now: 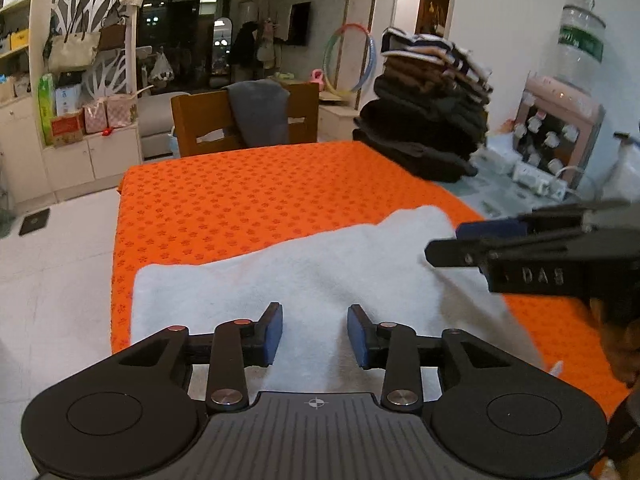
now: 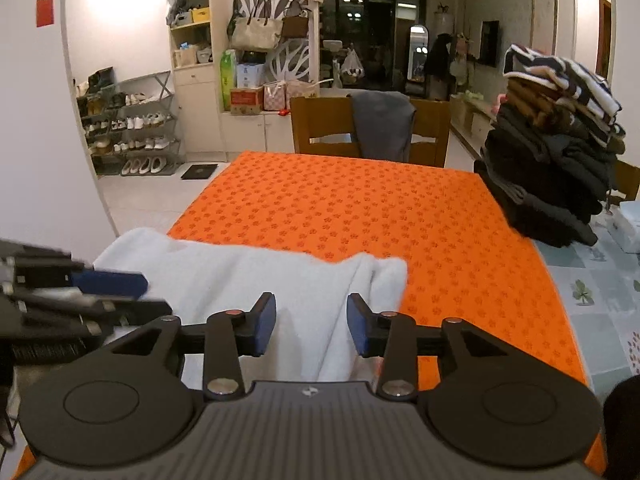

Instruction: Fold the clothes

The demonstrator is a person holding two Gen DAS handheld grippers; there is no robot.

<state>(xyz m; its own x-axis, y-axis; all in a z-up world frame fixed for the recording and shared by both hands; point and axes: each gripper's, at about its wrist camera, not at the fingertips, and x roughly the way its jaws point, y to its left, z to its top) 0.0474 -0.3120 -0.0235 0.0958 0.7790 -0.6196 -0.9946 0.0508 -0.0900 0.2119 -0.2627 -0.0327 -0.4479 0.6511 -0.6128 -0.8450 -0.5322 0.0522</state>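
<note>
The white garment lies rumpled on the tabletop, toward its near edge; soft, light, likely limp, best pinched at its corners. Left claw and right claw hover above it, both gaping, empty.

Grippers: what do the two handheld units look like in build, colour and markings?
Both match: the left gripper and right gripper have matte black bodies, two round side discs, ribbed centre plate with a crosshair mark, silver and copper-coloured pivot pins, and blue pads. No cables or sleeves visible.
</note>
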